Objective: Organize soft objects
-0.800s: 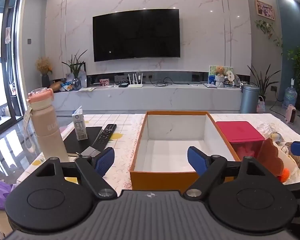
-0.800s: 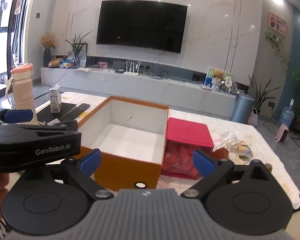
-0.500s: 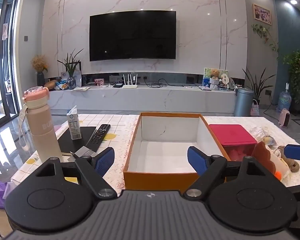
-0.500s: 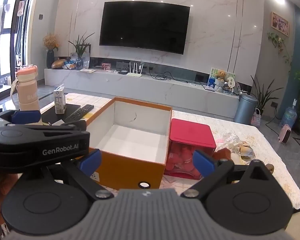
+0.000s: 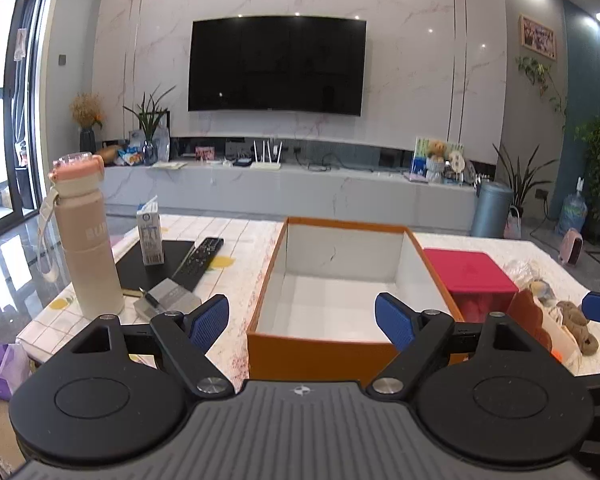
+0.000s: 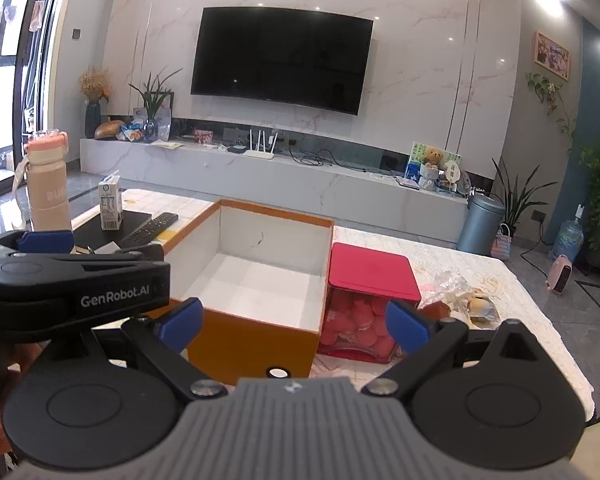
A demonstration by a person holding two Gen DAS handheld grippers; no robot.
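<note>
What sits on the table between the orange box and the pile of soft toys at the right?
A red-lidded clear container of pink pieces stands against the orange box, with the soft toys just beyond it; the right wrist view shows this best.

1. Open-topped orange cardboard box with white inside: top unobstructed, nothing inside, free entry from above.
2. Left of the box: black TV remote, small grey box, white milk carton and tall beige bottle with pink lid crowd that side.
3. Right of the box: red-lidded clear container stands just beside the wall, no gap to pass.
4. Further right of the box: clear plastic wrap and small plush toys litter the tabletop.
5. Box's near wall blocks a low, level approach.
</note>
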